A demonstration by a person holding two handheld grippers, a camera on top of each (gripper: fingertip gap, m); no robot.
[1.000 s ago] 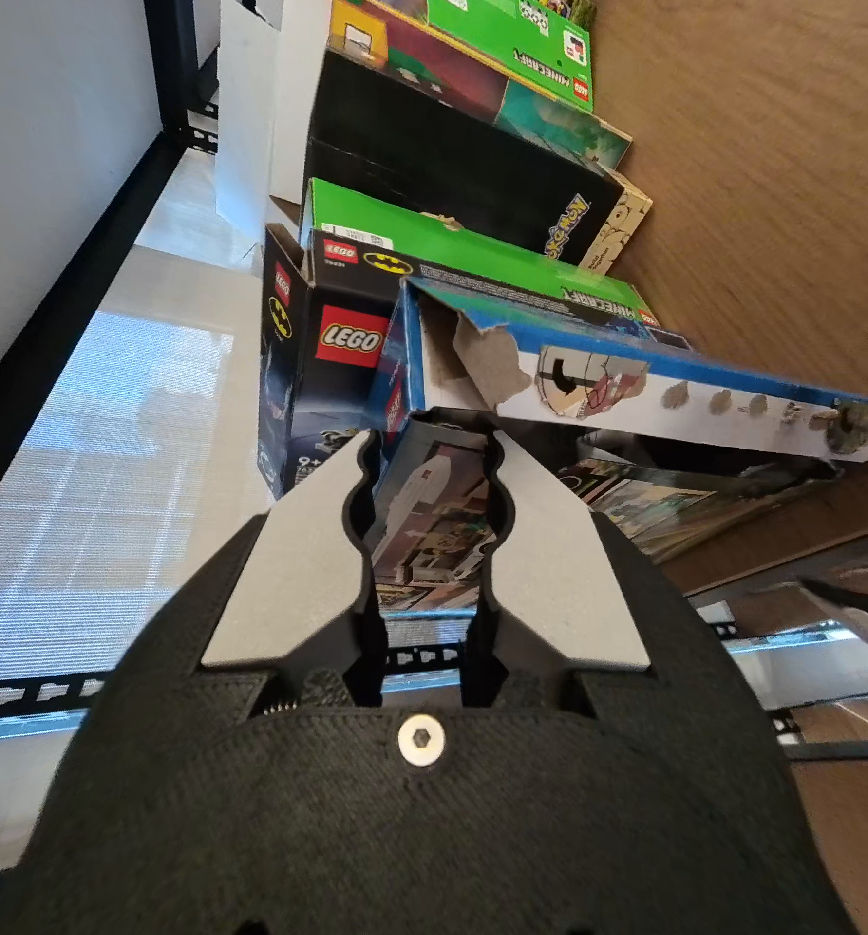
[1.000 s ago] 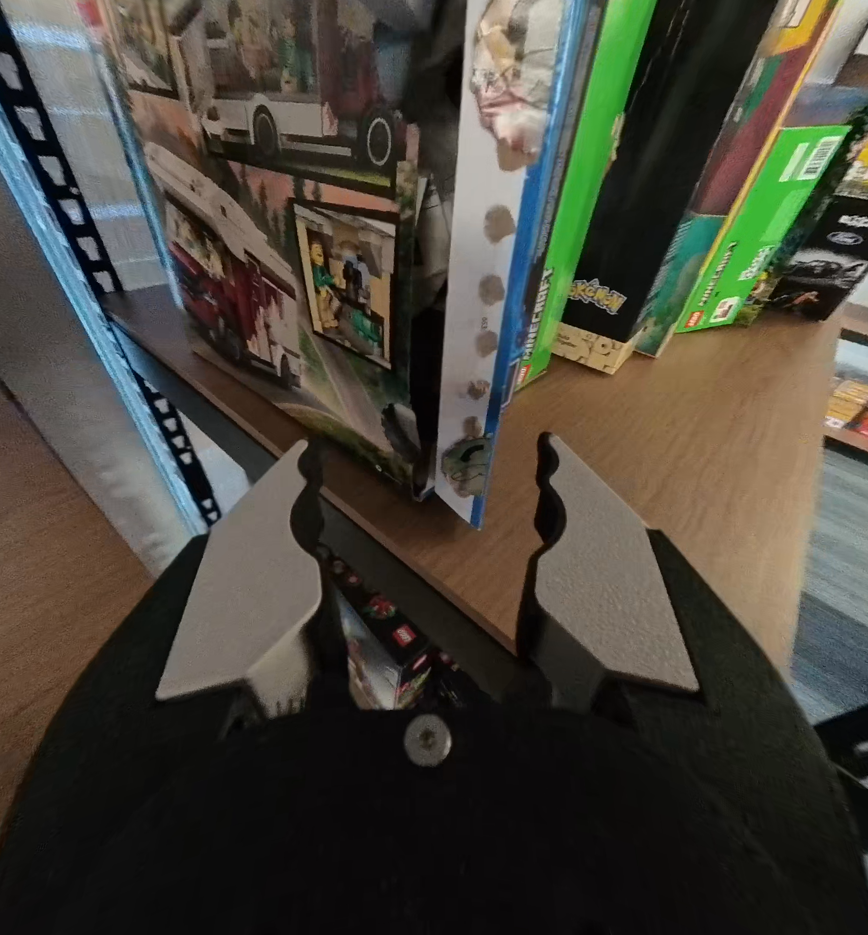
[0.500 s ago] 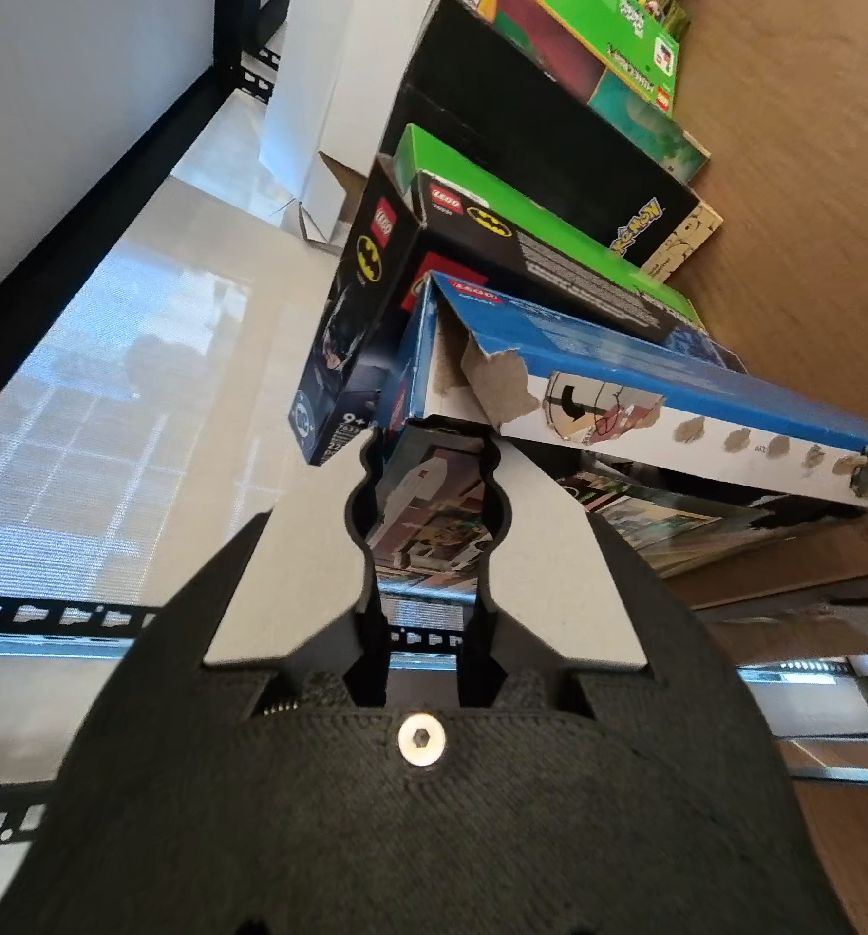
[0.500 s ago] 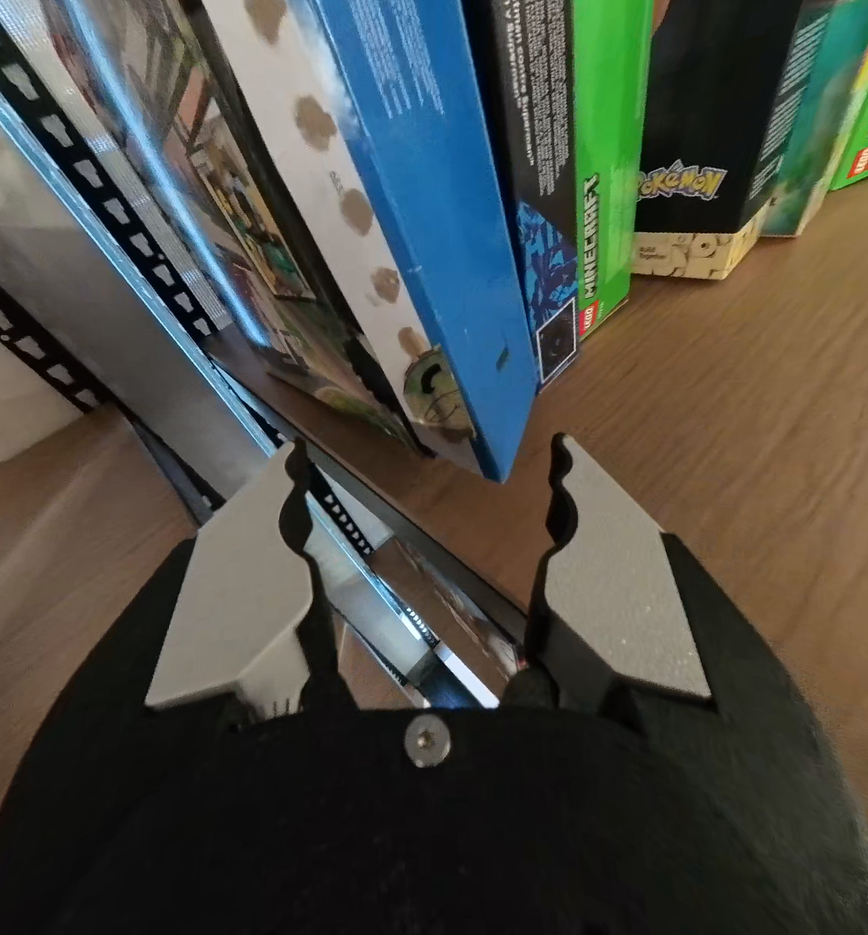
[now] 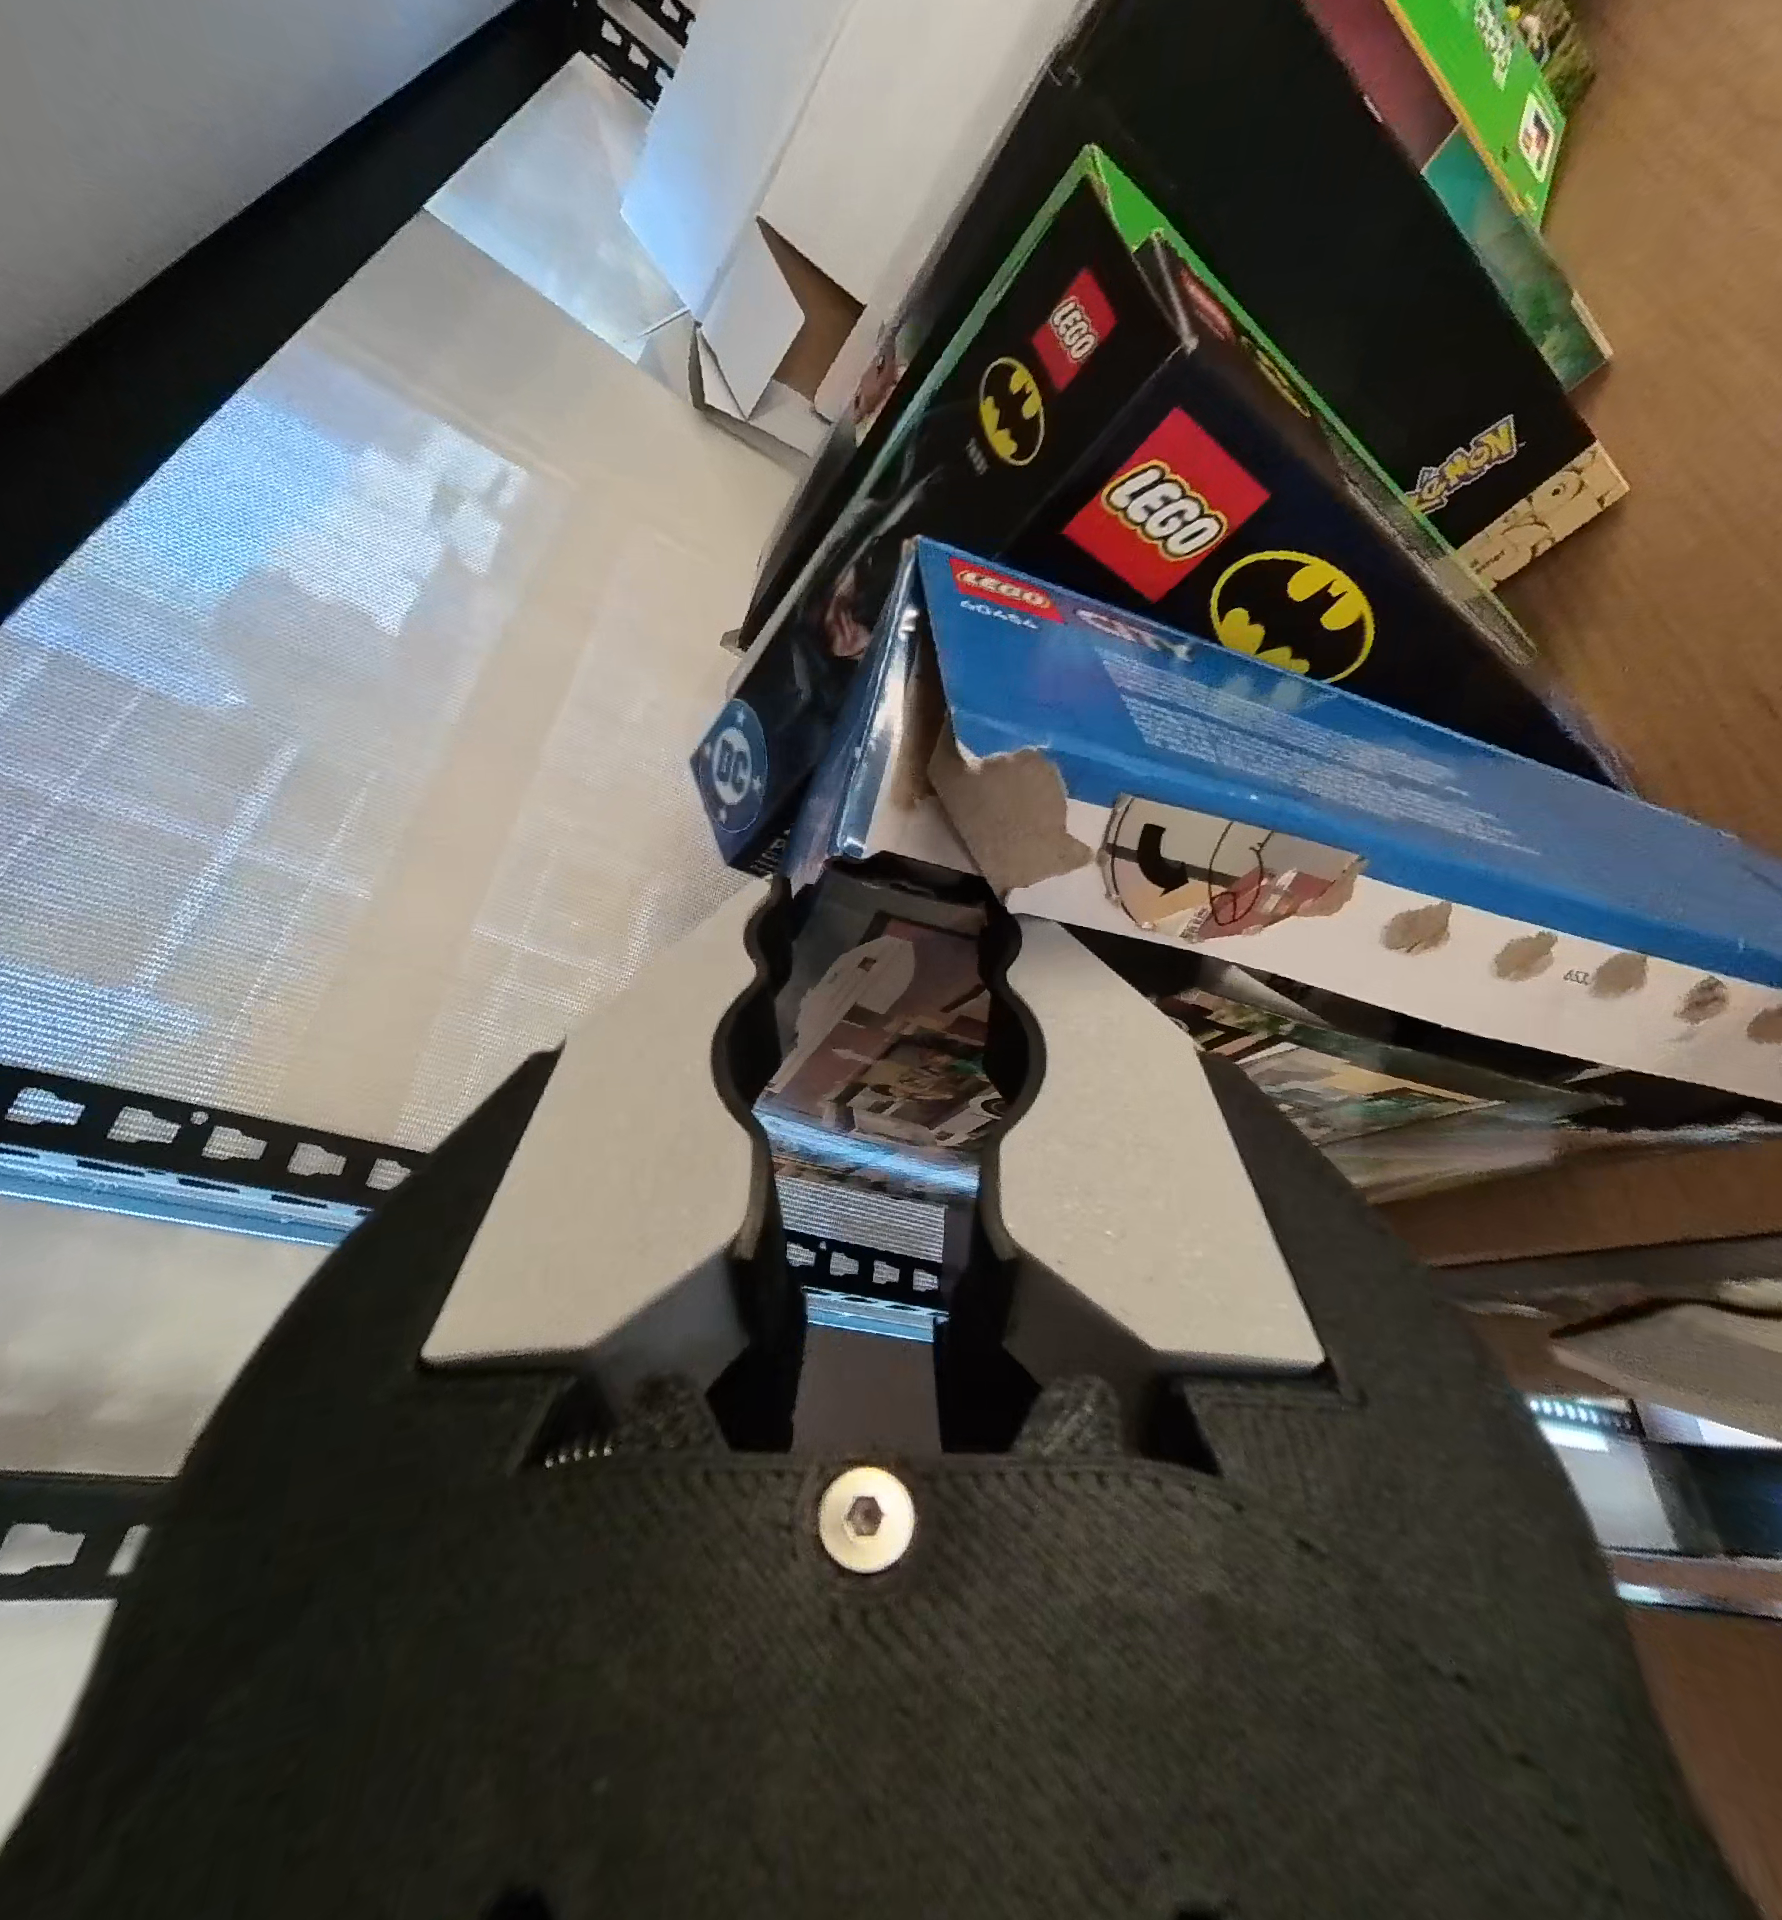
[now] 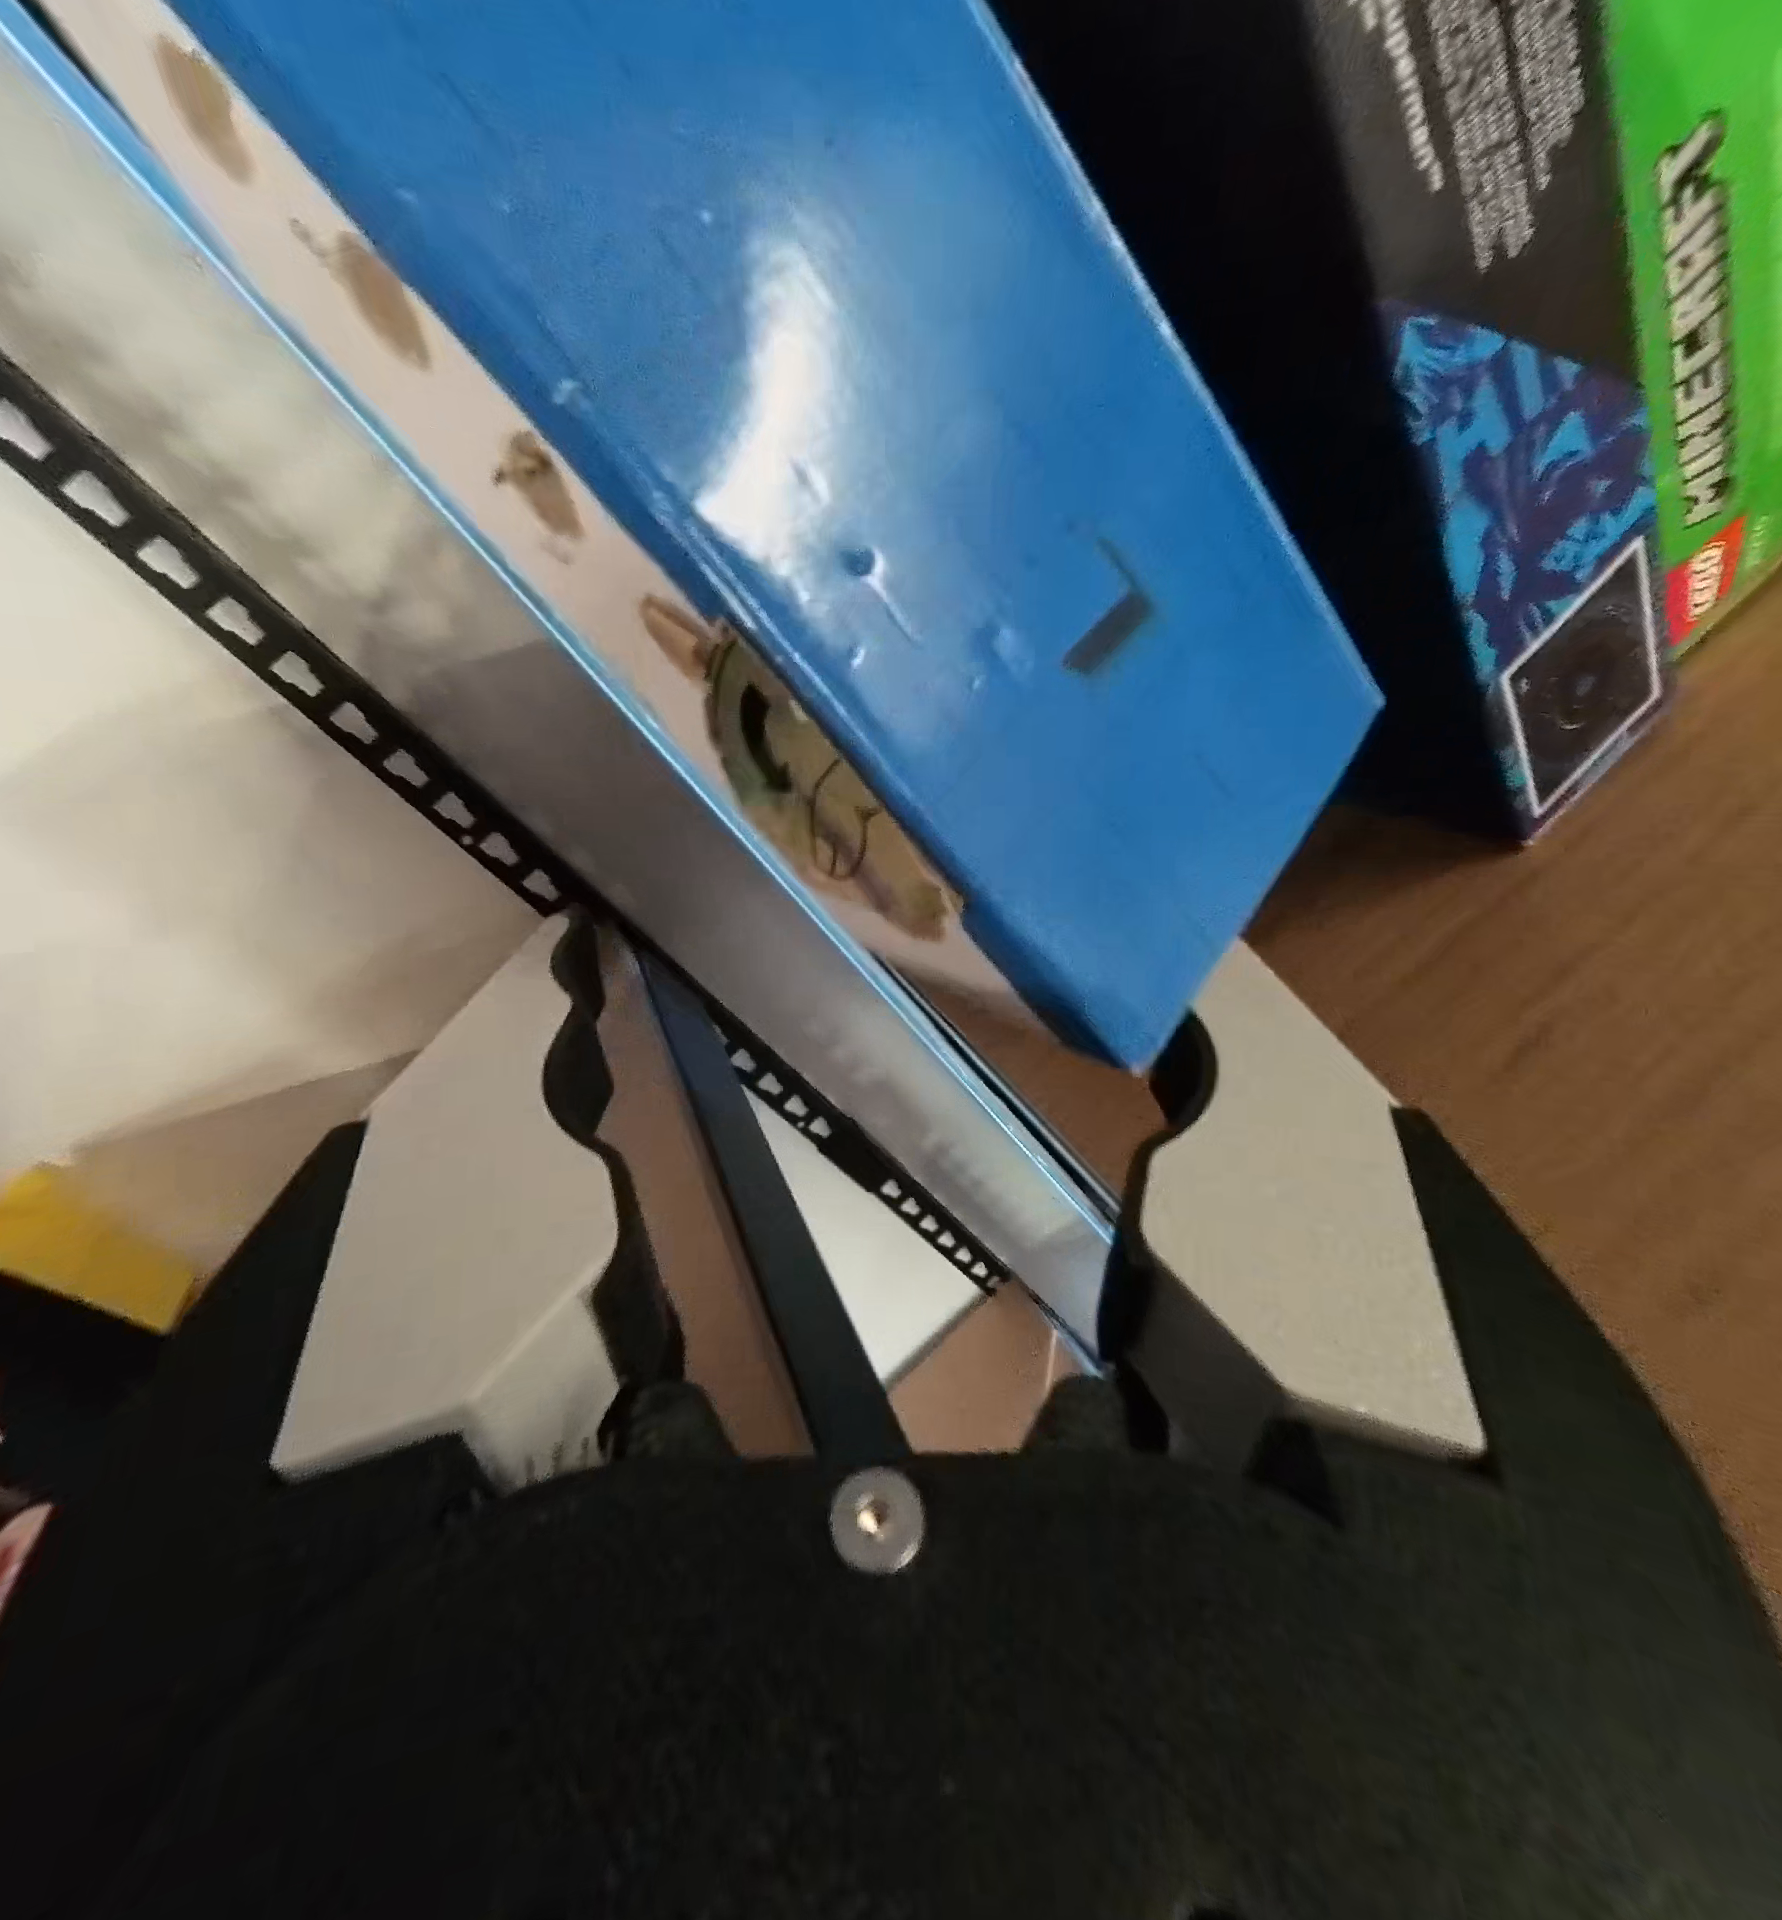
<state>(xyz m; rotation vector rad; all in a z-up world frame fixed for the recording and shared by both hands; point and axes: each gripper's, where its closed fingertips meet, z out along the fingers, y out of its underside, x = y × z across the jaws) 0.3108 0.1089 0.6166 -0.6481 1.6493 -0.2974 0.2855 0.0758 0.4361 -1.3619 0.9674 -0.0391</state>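
A blue toy box with a torn white end leans tilted against a row of boxes on a wooden shelf. My left gripper is shut on its upper corner, and its picture panel shows between the fingers. In the right wrist view the blue box hangs slanted over the shelf. My right gripper is open wide, and the box's lower corner sits just inside its right fingertip. I cannot tell whether they touch.
A black toy box with yellow bat emblems stands right behind the blue one, with a green box and more boxes beyond. A white open carton stands farther back. A black perforated shelf rail runs along the left.
The blue box has tipped from upright to a steep slant with my left gripper on its top corner. My right gripper has moved in close under its lower corner, still open.
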